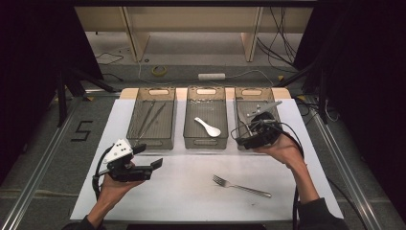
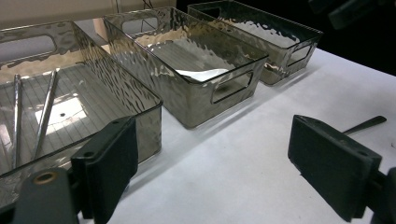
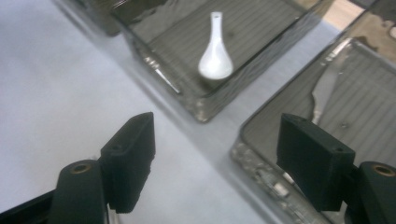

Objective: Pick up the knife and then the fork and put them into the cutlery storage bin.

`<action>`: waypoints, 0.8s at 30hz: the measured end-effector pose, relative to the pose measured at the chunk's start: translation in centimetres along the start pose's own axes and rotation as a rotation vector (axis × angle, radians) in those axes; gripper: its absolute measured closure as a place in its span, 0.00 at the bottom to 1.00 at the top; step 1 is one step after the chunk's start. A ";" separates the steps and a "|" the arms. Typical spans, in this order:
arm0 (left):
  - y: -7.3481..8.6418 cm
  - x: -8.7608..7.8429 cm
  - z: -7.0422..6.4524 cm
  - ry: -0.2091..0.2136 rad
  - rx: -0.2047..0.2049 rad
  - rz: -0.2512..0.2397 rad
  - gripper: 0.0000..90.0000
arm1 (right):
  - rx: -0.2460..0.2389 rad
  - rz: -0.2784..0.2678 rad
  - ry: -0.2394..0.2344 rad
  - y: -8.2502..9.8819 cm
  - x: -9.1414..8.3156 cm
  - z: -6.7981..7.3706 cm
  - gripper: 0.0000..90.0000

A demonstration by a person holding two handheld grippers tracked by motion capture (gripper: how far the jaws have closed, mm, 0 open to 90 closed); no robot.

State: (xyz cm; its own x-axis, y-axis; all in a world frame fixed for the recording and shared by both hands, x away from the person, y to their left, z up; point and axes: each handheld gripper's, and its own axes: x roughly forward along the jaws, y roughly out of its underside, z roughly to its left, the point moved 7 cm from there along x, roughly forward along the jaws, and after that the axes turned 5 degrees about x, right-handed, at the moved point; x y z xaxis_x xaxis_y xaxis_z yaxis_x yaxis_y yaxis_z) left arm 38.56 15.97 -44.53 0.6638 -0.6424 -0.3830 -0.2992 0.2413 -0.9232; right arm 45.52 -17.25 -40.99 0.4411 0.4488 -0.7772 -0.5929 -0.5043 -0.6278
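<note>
Your left tool [image 1: 152, 155] hangs released above the white surface [image 1: 191, 191], while your right tool [image 1: 253, 125], empty-jawed, hovers over the right-hand smoky plastic bin [image 1: 249, 96].

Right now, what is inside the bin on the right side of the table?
The right bin holds a metal knife lying flat on its floor. The right gripper, open and holding nothing, hangs above the bin's near end in the high view and covers that part.

Metal knife [image 3: 327, 86] flat in the right-hand smoky bin [image 1: 249, 139], unheld.
</note>
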 end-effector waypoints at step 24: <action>0.0 -0.2 0.1 -0.003 -0.004 -0.002 0.18 | -0.048 0.128 -0.060 5.7 1.4 3.2 0.32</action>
State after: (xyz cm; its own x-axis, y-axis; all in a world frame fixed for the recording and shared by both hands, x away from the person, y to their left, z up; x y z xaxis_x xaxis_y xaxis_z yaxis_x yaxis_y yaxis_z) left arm 38.48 16.14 -44.51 0.6665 -0.6408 -0.3810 -0.3005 0.2368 -0.9239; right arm 40.62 -17.14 -45.50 0.3216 0.4211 -0.8481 -0.6084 -0.5944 -0.5259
